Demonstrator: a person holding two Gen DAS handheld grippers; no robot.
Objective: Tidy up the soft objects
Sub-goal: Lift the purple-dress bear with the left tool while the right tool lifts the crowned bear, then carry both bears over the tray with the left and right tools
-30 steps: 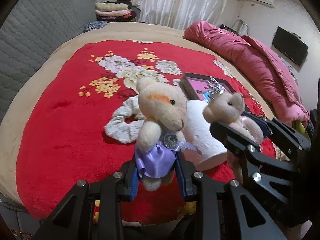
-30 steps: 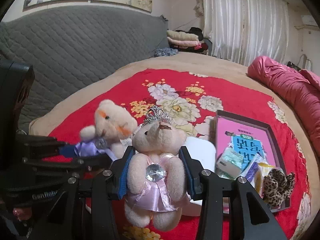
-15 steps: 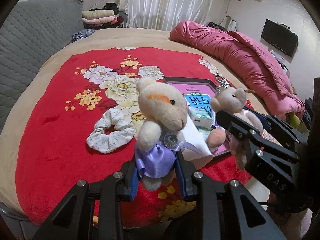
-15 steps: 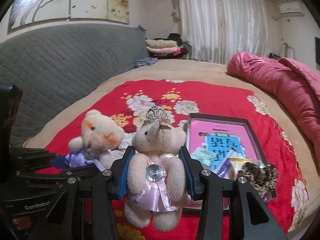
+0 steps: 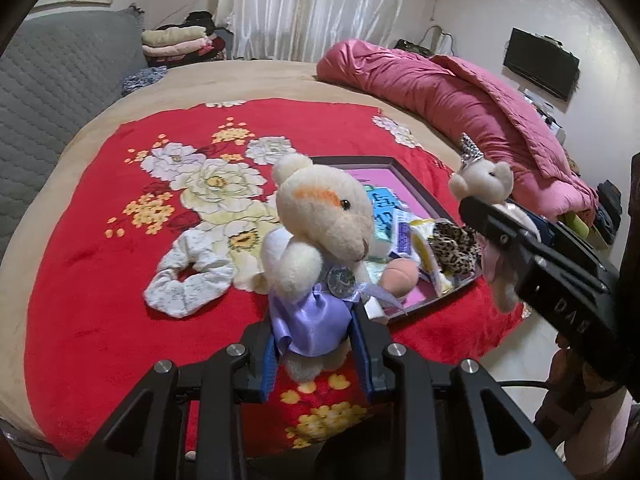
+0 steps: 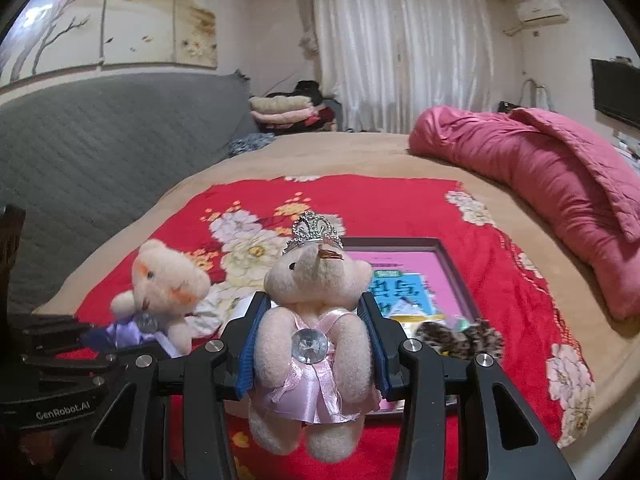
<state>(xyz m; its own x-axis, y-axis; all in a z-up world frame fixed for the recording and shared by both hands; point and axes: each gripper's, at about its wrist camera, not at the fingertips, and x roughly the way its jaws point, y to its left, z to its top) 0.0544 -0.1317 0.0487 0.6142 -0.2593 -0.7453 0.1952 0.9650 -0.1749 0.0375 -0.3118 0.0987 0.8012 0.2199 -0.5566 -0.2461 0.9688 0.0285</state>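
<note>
Blanket [image 5: 100, 280]: we see red with white and yellow flowers.
Bear on the blanket's left [image 5: 320, 224]: cream, lilac dress.
Crowned bear [image 6: 316, 320]: beige, pink dress.
Scrunchie [image 5: 188, 280]: white.
Tray scrunchie [image 5: 456, 244]: leopard print.
Quilt beyond the blanket [image 6: 540, 168]: pink.

Both cams ride right on the grippers, looking forward along the fingers and angled down at the bed [image 5: 52, 184]. Left one sits close over the red floral blanket [image 5: 100, 280], with the right gripper [image 5: 520, 248] on its right edge. Right cam looks across toward the curtains [image 6: 400, 60] (left gripper [image 6: 72, 344] at its left edge). Both share the blanket and dark tray [image 5: 436, 208].
</note>
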